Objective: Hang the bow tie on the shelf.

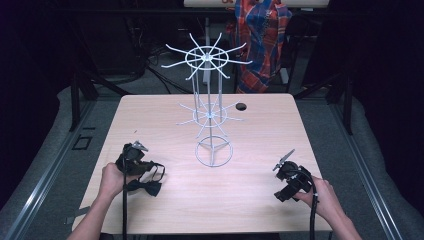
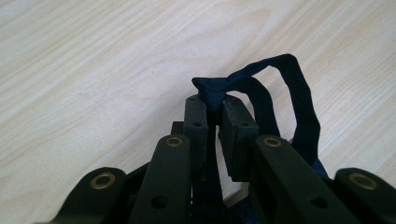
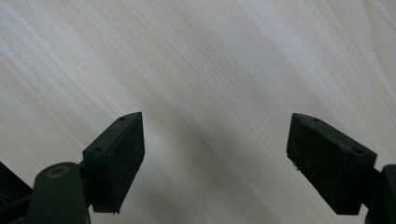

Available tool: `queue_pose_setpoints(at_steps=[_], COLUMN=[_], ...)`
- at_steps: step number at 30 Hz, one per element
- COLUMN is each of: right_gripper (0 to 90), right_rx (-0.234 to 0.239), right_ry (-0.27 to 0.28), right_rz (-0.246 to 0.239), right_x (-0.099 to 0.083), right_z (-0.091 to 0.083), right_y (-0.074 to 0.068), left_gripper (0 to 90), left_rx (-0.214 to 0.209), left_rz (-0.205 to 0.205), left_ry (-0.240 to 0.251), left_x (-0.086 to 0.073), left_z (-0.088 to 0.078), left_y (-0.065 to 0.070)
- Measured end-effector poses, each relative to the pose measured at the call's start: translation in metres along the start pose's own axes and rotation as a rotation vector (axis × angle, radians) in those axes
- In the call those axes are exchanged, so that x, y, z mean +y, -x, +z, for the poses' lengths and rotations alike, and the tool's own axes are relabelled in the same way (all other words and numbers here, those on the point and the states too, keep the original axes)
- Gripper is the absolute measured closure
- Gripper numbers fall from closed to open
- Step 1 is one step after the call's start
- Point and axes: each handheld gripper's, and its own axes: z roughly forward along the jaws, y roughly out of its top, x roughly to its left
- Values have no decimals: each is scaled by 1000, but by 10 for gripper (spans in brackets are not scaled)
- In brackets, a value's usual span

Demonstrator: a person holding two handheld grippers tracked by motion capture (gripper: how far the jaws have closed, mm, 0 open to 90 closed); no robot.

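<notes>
A dark navy bow tie [image 1: 145, 187] with a looped strap lies on the wooden table [image 1: 240, 200] at the front left. My left gripper [image 1: 141, 172] is over it, held in a hand. In the left gripper view my left gripper [image 2: 215, 109] is shut on a fold of the bow tie [image 2: 212, 88], and its strap [image 2: 303, 107] loops up to the right. My right gripper [image 1: 286, 175] rests low at the front right in the other hand. In the right gripper view my right gripper [image 3: 217, 154] stands open over bare wood, nothing between its pads.
A white wire display stand [image 1: 212, 115] with two tiers of hooked arms rises from a ring base [image 1: 214, 152] at the table's middle. A small round hole [image 1: 241, 106] is in the tabletop behind it. A plaid cloth [image 1: 260, 40] hangs beyond the far edge.
</notes>
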Motion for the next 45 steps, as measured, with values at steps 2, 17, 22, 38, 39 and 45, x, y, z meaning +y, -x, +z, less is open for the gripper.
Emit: queue_pose_setpoints(at_steps=[2,17,22,38,39,45], right_gripper=[187,155,148,150,149,150], right_rx=[-1,-6,-2,-19,-7,-13], right_ry=[-2,-9,-8,-20,-6,-16], right_rz=[-1,-7,-13,-27,-18,-24], right_x=[0,0,0,-1,-2,-2], right_z=[0,1,1,0,2,1], right_y=[0,-1,-1,0,-1,0], left_gripper=[817,820,820,821,821,822], left_rx=[3,16,21,20,20,22], left_rz=[-15,-34,-42,-39,-38,-23], left_ry=[25,84,103,139,142,151], left_x=[0,3,3,9,9,14], left_z=[-4,-19,-26,-41,-41,-44], left_y=[0,6,9,18,18,21])
